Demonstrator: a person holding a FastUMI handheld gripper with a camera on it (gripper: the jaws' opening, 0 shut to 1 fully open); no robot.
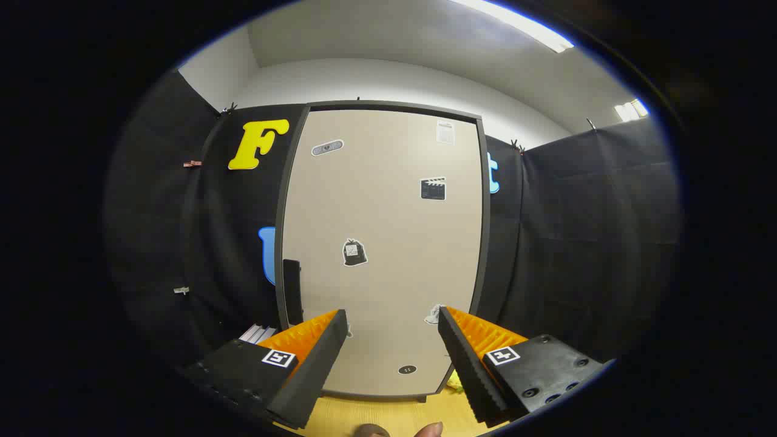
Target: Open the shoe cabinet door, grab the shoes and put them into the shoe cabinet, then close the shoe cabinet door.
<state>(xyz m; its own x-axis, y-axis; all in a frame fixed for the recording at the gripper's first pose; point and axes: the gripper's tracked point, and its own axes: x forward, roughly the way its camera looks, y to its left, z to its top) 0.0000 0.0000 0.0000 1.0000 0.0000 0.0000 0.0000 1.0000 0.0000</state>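
Beige shoe cabinet door (382,243) stands closed dead ahead, dark frame all round, black handle (292,291) on its left edge just beyond my left finger, small stickers (355,252) scattered over the panel. Black cloth wall either side, a strip of wooden floor (388,416) open below the door's bottom edge. My gripper (391,325) is spread wide, nothing between the fingers (315,358), tips short of the door.
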